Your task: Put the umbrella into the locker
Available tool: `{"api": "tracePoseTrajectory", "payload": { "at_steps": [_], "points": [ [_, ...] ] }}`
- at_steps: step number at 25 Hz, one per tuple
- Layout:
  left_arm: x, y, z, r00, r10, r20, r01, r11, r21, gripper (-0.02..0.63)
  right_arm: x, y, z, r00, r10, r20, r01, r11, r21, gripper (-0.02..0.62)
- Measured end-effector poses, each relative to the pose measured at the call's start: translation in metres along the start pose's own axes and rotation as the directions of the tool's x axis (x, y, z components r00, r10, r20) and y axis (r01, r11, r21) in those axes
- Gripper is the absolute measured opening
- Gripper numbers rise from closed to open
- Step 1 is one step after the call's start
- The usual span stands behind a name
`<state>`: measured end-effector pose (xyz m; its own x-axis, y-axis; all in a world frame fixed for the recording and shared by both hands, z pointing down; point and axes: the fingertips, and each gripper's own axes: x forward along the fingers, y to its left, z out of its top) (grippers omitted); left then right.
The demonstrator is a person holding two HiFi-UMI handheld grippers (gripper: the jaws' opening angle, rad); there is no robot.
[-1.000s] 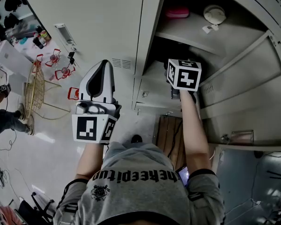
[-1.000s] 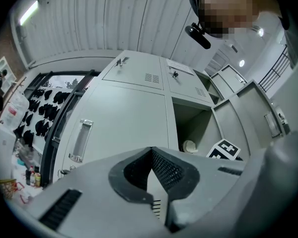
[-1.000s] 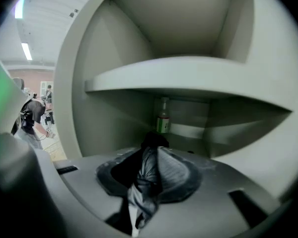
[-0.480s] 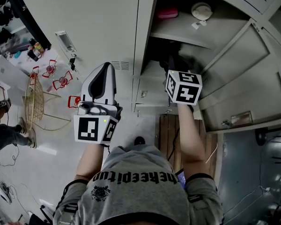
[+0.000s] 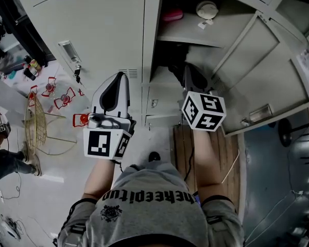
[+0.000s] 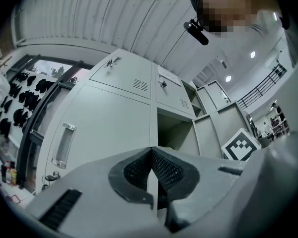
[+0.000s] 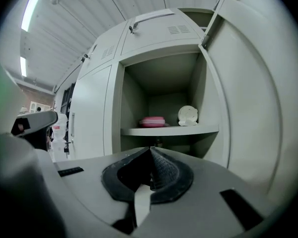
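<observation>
The grey locker (image 5: 154, 40) stands open, its door (image 5: 257, 66) swung out to the right. In its lower compartment lies a dark shape (image 5: 174, 68), apparently the umbrella, mostly hidden in shadow. In the right gripper view only a small dark tip (image 7: 159, 143) shows under the shelf. My right gripper (image 5: 187, 72) is just outside that compartment, shut and empty (image 7: 150, 148). My left gripper (image 5: 118, 77) points at the closed locker door to the left and is also shut on nothing (image 6: 151, 150).
On the upper shelf (image 7: 169, 130) sit a pink item (image 5: 172, 15) and a white round item (image 5: 207, 9). The neighbouring closed door has a handle (image 5: 69, 53). A gold wire chair (image 5: 38, 122) and a seated person (image 5: 2, 161) are at left.
My right gripper has drawn back out of the lower compartment toward the person. The left gripper has risen a little. The locker door now shows further right.
</observation>
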<state>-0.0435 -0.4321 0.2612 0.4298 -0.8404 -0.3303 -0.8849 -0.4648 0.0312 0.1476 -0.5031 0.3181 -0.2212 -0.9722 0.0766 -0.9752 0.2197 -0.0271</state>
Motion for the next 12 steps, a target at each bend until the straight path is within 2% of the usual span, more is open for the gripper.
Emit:
{"api": "tracePoseTrajectory", "payload": {
  "at_steps": [6,12],
  "points": [
    [-0.008,-0.004,0.003,0.999,-0.04,0.005,0.04,0.999,-0.016,0.003,-0.031,0.002,0.008,0.996,-0.074,0.048,0.076,0.996,-0.047,0.0],
    [-0.016,-0.011,0.008,0.997,-0.08,0.012,0.081,0.996,-0.029,0.003,-0.064,0.009,0.017,0.99,-0.093,0.102,0.095,0.995,-0.012,0.002]
  ]
}}
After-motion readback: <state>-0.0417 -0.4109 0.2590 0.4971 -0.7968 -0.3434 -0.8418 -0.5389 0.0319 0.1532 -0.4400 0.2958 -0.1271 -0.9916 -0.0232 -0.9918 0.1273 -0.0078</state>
